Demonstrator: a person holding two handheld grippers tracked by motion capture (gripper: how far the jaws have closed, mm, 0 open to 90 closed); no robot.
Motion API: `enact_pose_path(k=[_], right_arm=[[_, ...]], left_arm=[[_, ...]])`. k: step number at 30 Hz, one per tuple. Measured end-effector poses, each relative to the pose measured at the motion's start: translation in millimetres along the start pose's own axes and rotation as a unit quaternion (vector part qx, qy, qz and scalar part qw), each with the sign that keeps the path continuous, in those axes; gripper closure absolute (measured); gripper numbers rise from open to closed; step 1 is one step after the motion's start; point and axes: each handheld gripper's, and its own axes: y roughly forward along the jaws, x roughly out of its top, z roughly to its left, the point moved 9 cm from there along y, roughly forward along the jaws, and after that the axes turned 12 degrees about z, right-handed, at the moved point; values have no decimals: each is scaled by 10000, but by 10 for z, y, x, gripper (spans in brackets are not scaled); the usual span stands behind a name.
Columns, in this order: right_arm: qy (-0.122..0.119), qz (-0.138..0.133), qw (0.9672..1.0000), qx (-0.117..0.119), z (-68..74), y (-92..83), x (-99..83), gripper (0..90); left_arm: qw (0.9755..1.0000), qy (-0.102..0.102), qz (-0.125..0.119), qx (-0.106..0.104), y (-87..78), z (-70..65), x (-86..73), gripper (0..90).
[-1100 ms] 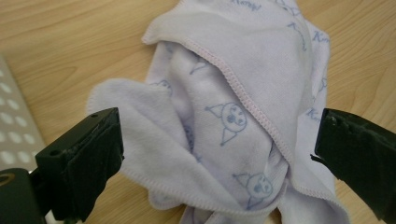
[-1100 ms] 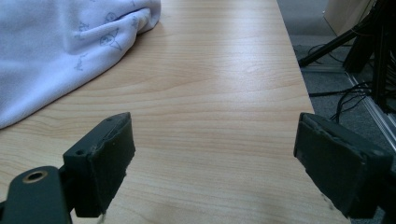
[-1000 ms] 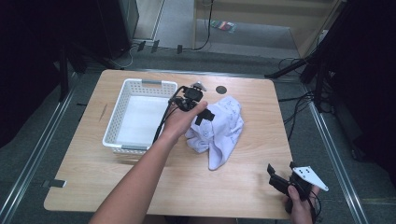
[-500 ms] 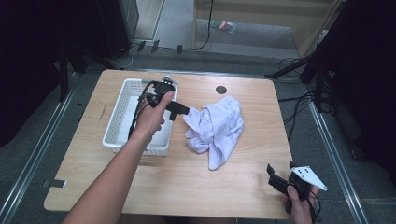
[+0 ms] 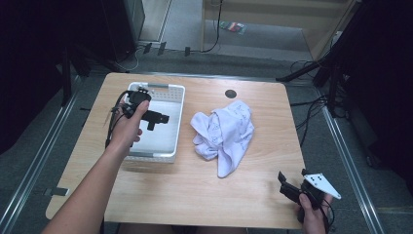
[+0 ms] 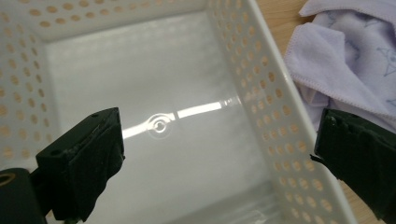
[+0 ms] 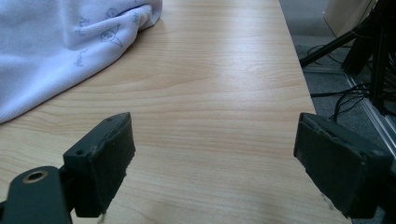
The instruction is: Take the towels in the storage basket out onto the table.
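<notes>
White perforated plastic basket [image 5: 157, 127] under left gripper [image 5: 155, 118], jaws spread, empty; crumpled lilac cloth [image 5: 225, 132] beside; right gripper [image 5: 286, 187] spread, empty, at table [image 5: 204, 190] edge.

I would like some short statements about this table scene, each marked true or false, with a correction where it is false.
1. The left tongs are above the white basket. True.
2. The basket holds a folded cloth. False: its floor is bare in the left gripper view.
3. The pale cloth lies crumpled on the wooden table, to the right of the basket. True.
4. The right tongs grip a corner of the cloth. False: they are open and hold nothing, near the table's front right corner, apart from the cloth.
5. The left tongs are shut. False: the left gripper view shows the jaws wide apart.
</notes>
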Motion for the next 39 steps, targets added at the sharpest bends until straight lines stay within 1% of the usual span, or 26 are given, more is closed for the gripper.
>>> enact_pose_path(k=[3,4,6,7,9,12,17,18,19,20,22,24,25,26,28,31,33,35,36,37,38,39], right_arm=[[-14,8,10000,-19,-1,1,-1,126],[-10,11,10000,-23,-1,1,-1,125],[-15,5,10000,-32,-5,2,0,126],[-9,2,10000,-32,-6,3,1,126],[8,8,10000,-41,-8,2,0,126],[22,0,10000,-38,-8,2,1,126],[13,10,10000,-52,-10,2,0,126],[13,10,10000,-53,-10,3,0,126],[12,16,10000,-54,-10,3,-1,126],[12,10,10000,-53,-9,3,0,126],[1,11,10000,-58,-9,4,0,126],[11,11,10000,-59,-9,4,0,126],[11,12,10000,-61,-10,4,0,126],[1,10,10000,-67,-11,5,0,126],[-1,7,10000,-71,-9,5,1,127],[5,6,10000,-80,-10,5,1,127],[14,20,10000,-71,-5,5,-1,127],[13,24,10000,-80,-6,5,-2,127],[15,26,10000,-87,-6,6,-2,126],[10,29,10000,-94,-6,6,-3,127],[13,28,10000,-95,-5,6,-2,127],[10,26,10000,-94,-7,5,-3,127]], left_arm=[[10000,-21,-48,71,-40,92,-69,20],[10000,-28,-56,42,-54,115,-93,19],[9999,-71,-117,56,-77,169,-135,19],[9998,-117,-143,86,-86,197,-157,19],[9996,-99,-161,186,-101,262,-207,19],[9996,-117,-185,172,-131,332,-291,19],[9990,-196,-237,313,-171,490,-447,20],[9990,-186,-240,322,-187,522,-481,19],[9989,-231,-277,313,-202,545,-513,20],[9988,-231,-307,317,-218,572,-549,19],[9982,-264,-387,373,-240,634,-623,19],[9973,-350,-481,438,-261,714,-696,19],[9966,-402,-562,447,-278,759,-727,19],[9957,-502,-669,393,-304,800,-766,19],[9943,-590,-814,354,-344,851,-823,19],[9925,-616,-973,407,-376,918,-926,19],[9915,-594,-1059,478,-389,951,-994,19],[9897,-615,-1185,516,-400,979,-1053,19],[9876,-677,-1295,566,-417,1003,-1084,19],[9849,-748,-1442,594,-433,1029,-1107,19],[9826,-799,-1572,580,-449,1056,-1144,19],[9812,-828,-1650,563,-458,1070,-1167,19]])
